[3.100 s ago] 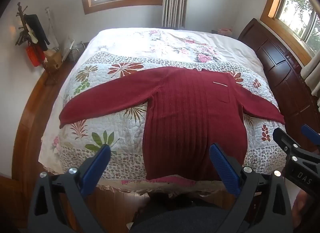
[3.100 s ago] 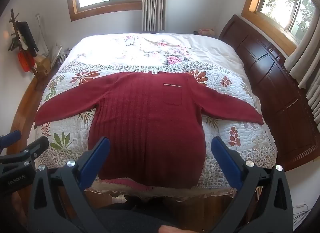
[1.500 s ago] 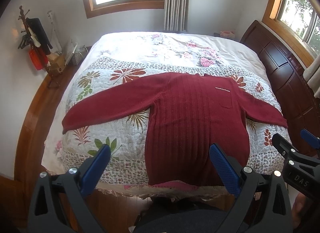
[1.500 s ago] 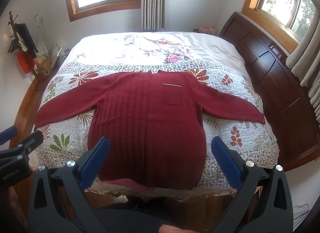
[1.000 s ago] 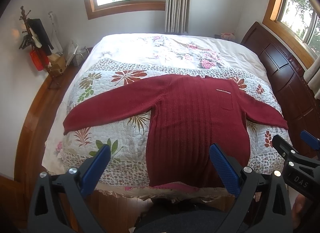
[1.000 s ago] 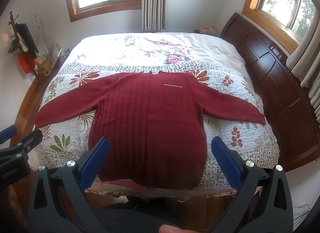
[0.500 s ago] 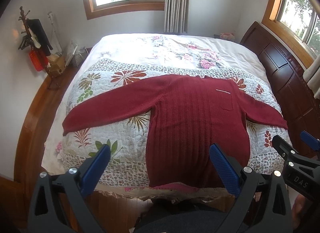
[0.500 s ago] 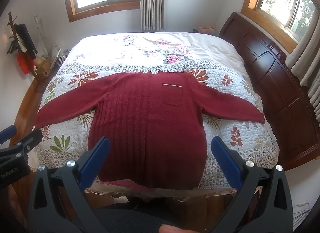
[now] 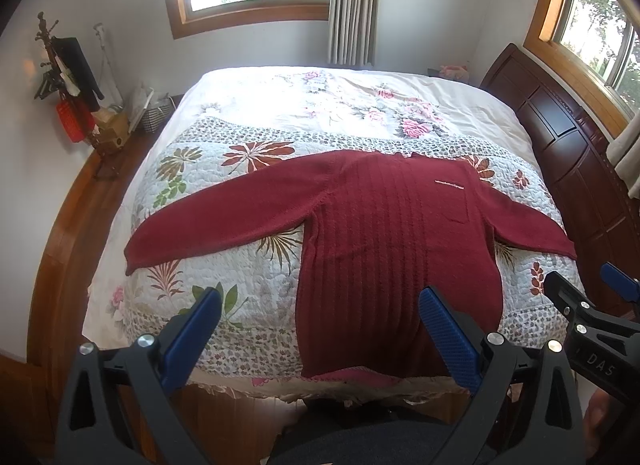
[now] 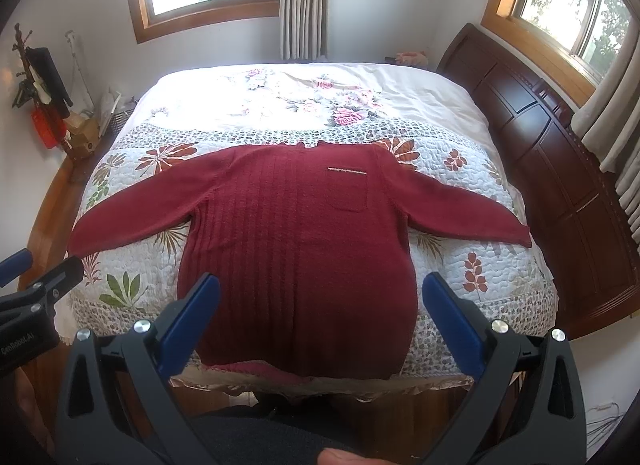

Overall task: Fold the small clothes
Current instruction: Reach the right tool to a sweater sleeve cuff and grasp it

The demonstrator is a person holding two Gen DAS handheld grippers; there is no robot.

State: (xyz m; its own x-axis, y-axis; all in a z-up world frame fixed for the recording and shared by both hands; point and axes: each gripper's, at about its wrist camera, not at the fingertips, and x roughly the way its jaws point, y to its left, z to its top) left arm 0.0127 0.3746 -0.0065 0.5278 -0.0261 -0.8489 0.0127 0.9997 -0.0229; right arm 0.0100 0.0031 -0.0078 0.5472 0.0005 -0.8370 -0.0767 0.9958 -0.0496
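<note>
The red sweater (image 10: 296, 233) is lying flat, sleeves spread, on the bed (image 10: 472, 185). Both the left gripper (image 9: 320, 329) and the right gripper (image 10: 320, 317) are hovering with jaws wide apart, empty. Grasping each sleeve cuff first should be giving clean folds.

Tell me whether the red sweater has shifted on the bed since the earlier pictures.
No. The red sweater lies spread flat with its collar at the same leaf-pattern band of the quilt and its hem at the bed's near edge, as before.
</note>
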